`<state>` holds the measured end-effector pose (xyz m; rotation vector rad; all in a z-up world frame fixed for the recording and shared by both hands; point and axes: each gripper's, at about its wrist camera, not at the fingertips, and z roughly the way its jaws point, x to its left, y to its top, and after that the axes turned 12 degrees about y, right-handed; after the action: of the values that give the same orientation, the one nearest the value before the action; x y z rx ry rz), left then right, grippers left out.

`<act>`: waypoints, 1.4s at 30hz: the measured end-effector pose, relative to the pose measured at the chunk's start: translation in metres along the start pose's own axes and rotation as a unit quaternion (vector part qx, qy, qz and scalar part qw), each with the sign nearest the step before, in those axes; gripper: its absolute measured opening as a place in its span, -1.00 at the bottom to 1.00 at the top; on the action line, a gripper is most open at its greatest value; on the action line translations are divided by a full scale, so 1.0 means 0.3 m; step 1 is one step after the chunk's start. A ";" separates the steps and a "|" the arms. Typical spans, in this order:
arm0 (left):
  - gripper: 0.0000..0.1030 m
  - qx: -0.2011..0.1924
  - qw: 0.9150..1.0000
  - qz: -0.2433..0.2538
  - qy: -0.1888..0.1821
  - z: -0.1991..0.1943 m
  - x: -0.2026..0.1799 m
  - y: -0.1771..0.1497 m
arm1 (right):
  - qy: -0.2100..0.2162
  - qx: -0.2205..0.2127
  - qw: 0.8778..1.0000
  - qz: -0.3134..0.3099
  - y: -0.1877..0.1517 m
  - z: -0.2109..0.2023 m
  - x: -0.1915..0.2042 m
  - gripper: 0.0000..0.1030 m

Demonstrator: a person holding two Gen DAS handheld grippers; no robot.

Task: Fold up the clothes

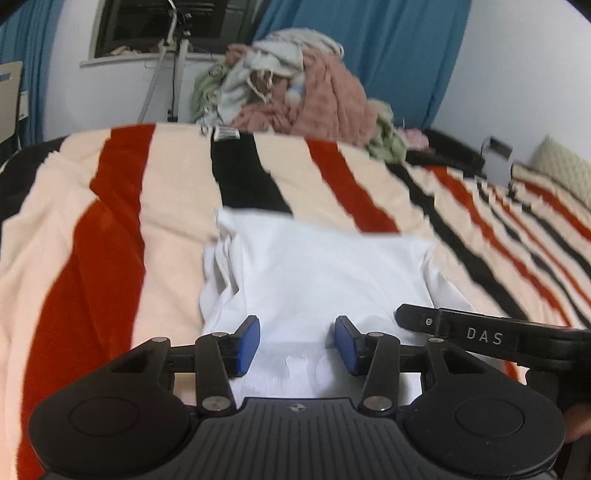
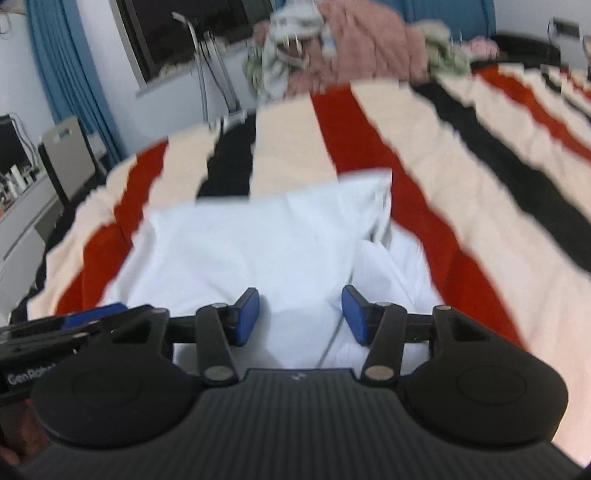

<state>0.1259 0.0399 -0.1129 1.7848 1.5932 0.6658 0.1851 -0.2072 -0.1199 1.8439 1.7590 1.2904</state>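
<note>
A white garment [image 1: 317,273] lies folded into a rough rectangle on the striped blanket [image 1: 110,229]; in the right wrist view the same garment [image 2: 236,251] shows a bunched fold at its far right corner. My left gripper [image 1: 297,341] hovers open over the garment's near edge, nothing between its blue pads [image 1: 248,343]. My right gripper [image 2: 300,314] is open too, above the near part of the cloth. The right gripper's black body [image 1: 480,334] pokes in from the right of the left wrist view, and the left gripper's edge [image 2: 74,325] shows at the left of the right wrist view.
A heap of pink, white and green clothes [image 1: 295,92] sits at the bed's far edge. Blue curtains [image 1: 388,48], a dark window [image 1: 162,22] and a metal stand [image 1: 173,74] lie behind. A chair [image 2: 66,155] and a desk [image 2: 18,199] stand left of the bed.
</note>
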 end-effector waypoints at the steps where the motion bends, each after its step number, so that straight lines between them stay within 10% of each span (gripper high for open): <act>1: -0.04 0.003 1.000 0.003 0.002 0.010 -0.001 -0.007 | -0.002 0.002 1.000 -0.006 -0.006 0.004 0.002 -0.01; 9: 0.06 0.021 0.995 -0.082 -0.054 -0.089 0.061 -0.045 | -0.001 -0.022 0.999 0.023 -0.004 -0.107 0.009 0.02; 14: 0.27 0.032 0.984 -0.148 -0.098 -0.173 0.108 -0.066 | 0.082 -0.055 0.983 0.155 -0.034 -0.275 -0.043 0.07; 18: 0.59 0.041 0.970 -0.200 -0.133 -0.240 0.146 -0.083 | 0.182 -0.046 0.936 0.299 -0.124 -0.323 -0.114 0.73; 26: 0.61 0.146 0.918 -0.317 -0.189 -0.056 0.184 -0.172 | 0.232 0.008 0.838 0.494 -0.276 -0.182 -0.215 0.72; 31: 0.52 0.157 0.859 -0.442 -0.203 0.069 0.269 -0.206 | 0.201 -0.027 0.821 0.534 -0.300 -0.138 -0.266 0.55; 37: 0.06 0.168 0.843 -0.475 -0.190 0.111 0.310 -0.207 | 0.168 -0.049 0.837 0.519 -0.280 -0.121 -0.261 0.08; 42: -0.14 0.160 0.850 -0.465 -0.189 0.100 0.309 -0.182 | 0.158 -0.059 0.852 0.495 -0.265 -0.154 -0.249 -0.39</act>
<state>0.1242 0.1308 -0.1781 1.0000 2.0555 -0.4052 0.1095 -0.2745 -0.1815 2.6904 0.6979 2.0612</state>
